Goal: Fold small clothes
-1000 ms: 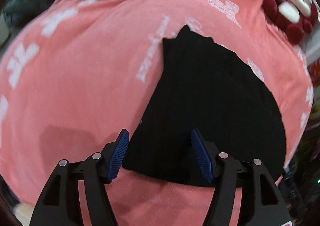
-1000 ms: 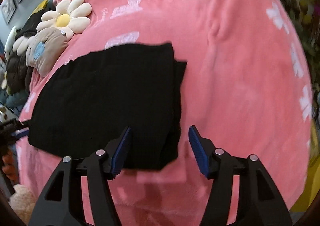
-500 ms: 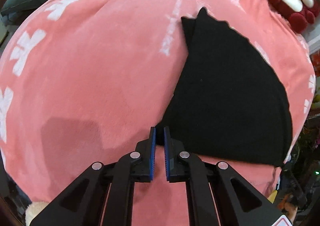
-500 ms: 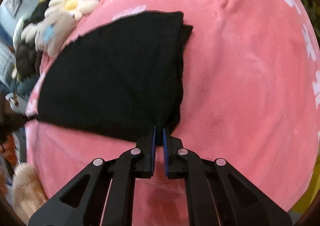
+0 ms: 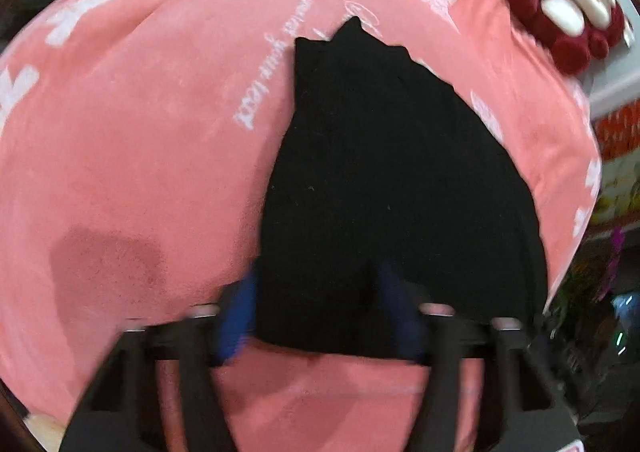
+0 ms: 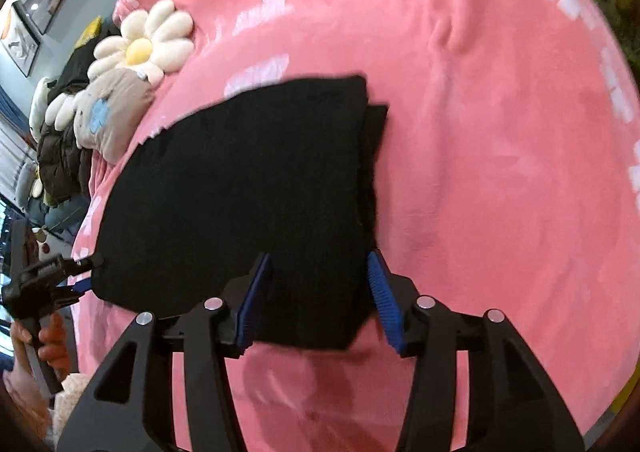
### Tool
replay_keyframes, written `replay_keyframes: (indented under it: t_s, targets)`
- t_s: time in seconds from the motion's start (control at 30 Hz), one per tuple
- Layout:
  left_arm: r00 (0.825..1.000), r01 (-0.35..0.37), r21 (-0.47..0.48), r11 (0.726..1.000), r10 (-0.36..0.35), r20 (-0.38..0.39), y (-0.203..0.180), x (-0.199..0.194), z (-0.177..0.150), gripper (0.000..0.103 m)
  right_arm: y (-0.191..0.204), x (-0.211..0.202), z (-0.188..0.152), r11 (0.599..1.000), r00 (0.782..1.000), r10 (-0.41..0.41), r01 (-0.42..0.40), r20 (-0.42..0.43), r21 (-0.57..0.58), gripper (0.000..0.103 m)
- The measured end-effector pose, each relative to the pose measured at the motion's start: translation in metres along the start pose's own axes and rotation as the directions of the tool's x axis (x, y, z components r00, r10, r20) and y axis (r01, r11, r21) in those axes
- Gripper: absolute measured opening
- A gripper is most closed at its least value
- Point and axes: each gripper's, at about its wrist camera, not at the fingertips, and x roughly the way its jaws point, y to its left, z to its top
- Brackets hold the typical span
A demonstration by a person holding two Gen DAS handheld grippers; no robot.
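Note:
A black folded garment (image 5: 400,191) lies flat on the pink blanket (image 5: 140,151). In the blurred left wrist view my left gripper (image 5: 314,288) hangs over the garment's near left corner. Its jaws are opening and the cloth's edge lies between the blue pads without being pinched. In the right wrist view the same garment (image 6: 240,191) shows a narrow folded strip along its right side. My right gripper (image 6: 319,264) straddles the near right corner with its jaws opening and the pads clear of the cloth. The left gripper (image 6: 60,276) also appears at the garment's far left corner, held in a hand (image 6: 24,332).
The pink blanket (image 6: 480,171) covers the whole surface. A daisy plush (image 6: 140,47) and a grey plush (image 6: 112,111) sit at its back left beside dark clothing. A red and white plush (image 5: 572,19) lies beyond the garment in the left wrist view.
Both grippers were wide a second ago, pinched shut at the garment's near edge half a second ago, and now stand apart again. The garment lies flat as before.

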Motion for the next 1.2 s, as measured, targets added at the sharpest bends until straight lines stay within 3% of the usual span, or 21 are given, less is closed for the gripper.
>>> replay_keyframes:
  t_s: [0.03, 0.07, 0.13, 0.17, 0.23, 0.27, 0.3, 0.4, 0.47, 0.53, 0.6, 0.7, 0.8, 0.9, 1.03, 1.1, 1.13, 1.17, 1.2]
  targets:
    - [0.999, -0.032, 0.019, 0.999, 0.033, -0.001, -0.002, -0.002, 0.0, 0.009, 0.001, 0.002, 0.001, 1.0, 1.0, 0.009, -0.009, -0.003, -0.007, 0.02]
    - [0.999, -0.033, 0.021, 0.999, 0.033, 0.001, 0.0, -0.006, -0.002, 0.009, 0.004, -0.001, 0.005, 1.0, 1.0, 0.014, -0.014, 0.002, -0.021, 0.014]
    - [0.999, -0.036, 0.017, 0.999, 0.036, 0.007, 0.006, -0.016, -0.003, 0.008, 0.007, -0.017, 0.011, 0.999, 0.999, 0.01, -0.008, 0.049, -0.037, 0.013]
    - [0.998, -0.056, 0.017, 0.998, 0.056, 0.011, 0.009, -0.023, -0.006, 0.007, 0.007, -0.026, 0.012, 0.998, 0.997, -0.007, 0.011, 0.071, -0.055, 0.015]
    - [0.992, -0.123, -0.018, 0.992, 0.123, 0.007, 0.025, -0.026, -0.011, 0.003, 0.002, -0.032, 0.01, 0.989, 0.99, -0.112, 0.119, 0.087, -0.082, 0.03]
    - [0.986, -0.167, -0.025, 0.986, 0.167, 0.0, 0.033, -0.022, -0.015, 0.003, -0.006, -0.036, 0.006, 0.98, 0.982, -0.169, 0.177, 0.089, -0.089, 0.032]
    - [0.982, -0.186, -0.027, 0.982, 0.186, -0.024, 0.04, -0.018, -0.019, 0.003, -0.014, -0.039, 0.002, 0.984, 0.985, -0.156, 0.162, 0.079, -0.075, 0.032]
    - [0.988, -0.147, -0.095, 0.985, 0.143, -0.051, 0.055, -0.021, -0.028, 0.003, -0.027, -0.052, -0.01, 0.989, 0.993, -0.104, 0.11, 0.065, -0.095, 0.034]
    - [0.989, -0.146, -0.074, 0.987, 0.145, -0.025, 0.045, -0.03, -0.03, 0.003, -0.02, -0.055, -0.015, 0.982, 0.997, -0.058, 0.067, 0.053, -0.175, 0.055]
    - [0.988, -0.153, -0.024, 0.988, 0.153, 0.002, 0.025, -0.036, -0.032, 0.007, -0.014, -0.051, -0.017, 0.967, 0.999, 0.004, 0.005, 0.034, -0.255, 0.059]
    - [0.99, -0.143, 0.028, 0.989, 0.142, 0.015, 0.004, -0.039, -0.035, 0.013, -0.005, -0.035, -0.017, 0.936, 0.999, 0.049, -0.05, -0.012, -0.349, 0.059]
    - [0.99, -0.141, 0.095, 0.985, 0.14, 0.022, -0.028, -0.037, -0.039, 0.03, 0.011, -0.018, -0.018, 0.845, 0.986, 0.128, -0.165, -0.108, -0.509, 0.059]
    - [0.991, -0.136, 0.141, 0.981, 0.137, 0.009, -0.045, -0.029, -0.047, 0.03, 0.028, -0.02, -0.011, 0.762, 0.976, 0.175, -0.217, -0.129, -0.61, 0.059]
    - [0.988, -0.146, 0.162, 0.976, 0.151, -0.017, -0.056, -0.015, -0.053, 0.03, 0.034, -0.015, 0.003, 0.699, 0.943, 0.253, -0.332, -0.215, -0.634, 0.061]
    - [0.985, -0.155, 0.147, 0.977, 0.165, -0.059, -0.063, 0.003, -0.053, 0.03, 0.015, 0.019, 0.011, 0.716, 0.92, 0.218, -0.377, -0.326, -0.587, 0.06]
    - [0.983, -0.158, 0.148, 0.976, 0.169, -0.065, -0.067, 0.008, -0.054, 0.031, 0.006, 0.026, 0.01, 0.718, 0.893, 0.255, -0.432, -0.371, -0.546, 0.057]
    - [0.983, -0.162, 0.152, 0.975, 0.173, -0.067, -0.068, 0.01, -0.055, 0.03, 0.005, 0.026, 0.012, 0.712, 0.875, 0.287, -0.468, -0.39, -0.525, 0.046]
    - [0.982, -0.163, 0.157, 0.974, 0.175, -0.071, -0.069, 0.012, -0.055, 0.03, 0.005, 0.026, 0.014, 0.706, 0.841, 0.328, -0.521, -0.43, -0.481, 0.029]
    - [0.981, -0.167, 0.159, 0.973, 0.18, -0.072, -0.07, 0.014, -0.054, 0.031, 0.005, 0.026, 0.017, 0.699, 0.822, 0.351, -0.549, -0.449, -0.459, 0.025]
